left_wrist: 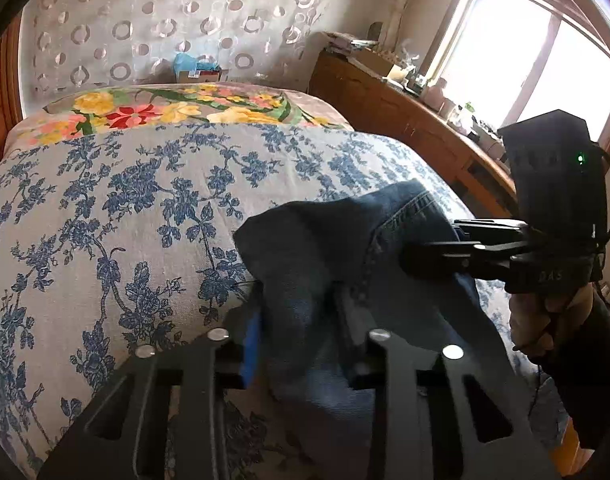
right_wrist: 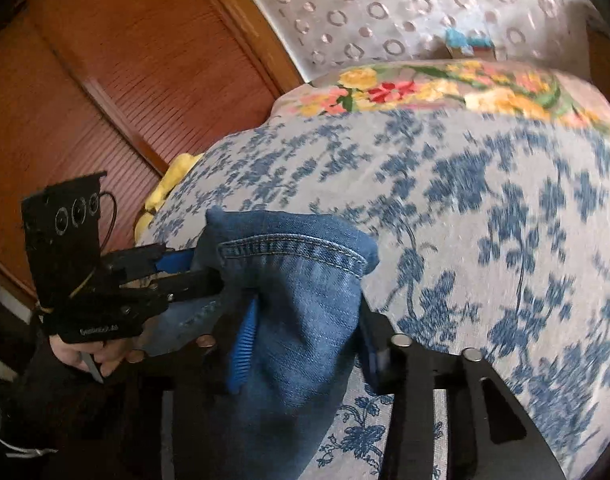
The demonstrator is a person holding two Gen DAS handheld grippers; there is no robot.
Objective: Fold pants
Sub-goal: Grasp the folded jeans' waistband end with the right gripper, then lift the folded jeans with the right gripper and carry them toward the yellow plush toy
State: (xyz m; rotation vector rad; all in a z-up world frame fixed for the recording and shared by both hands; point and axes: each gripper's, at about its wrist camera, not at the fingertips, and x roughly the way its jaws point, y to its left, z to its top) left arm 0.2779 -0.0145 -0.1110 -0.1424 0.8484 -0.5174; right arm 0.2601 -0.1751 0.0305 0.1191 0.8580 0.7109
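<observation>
Denim pants were held bunched above the near edge of a bed, which was covered by a pale spread printed with blue flowers. The left tool was seen clenched on a fold of the dark blue cloth, which filled the gap between its blue-padded fingers and draped down over them toward the camera. The right tool was likewise clamped on the pants; a stitched hem was seen curling over the top of the bunch, just above its ribbed blue pad. In each wrist view the other tool was caught entering from the side, gripping the same bunch close beside the first: the right tool in the left view, the left tool in the right view. A hand was seen around the left tool's handle. A second, brightly flowered blanket lay farther up the bed. A wooden cabinet stood by the window.
</observation>
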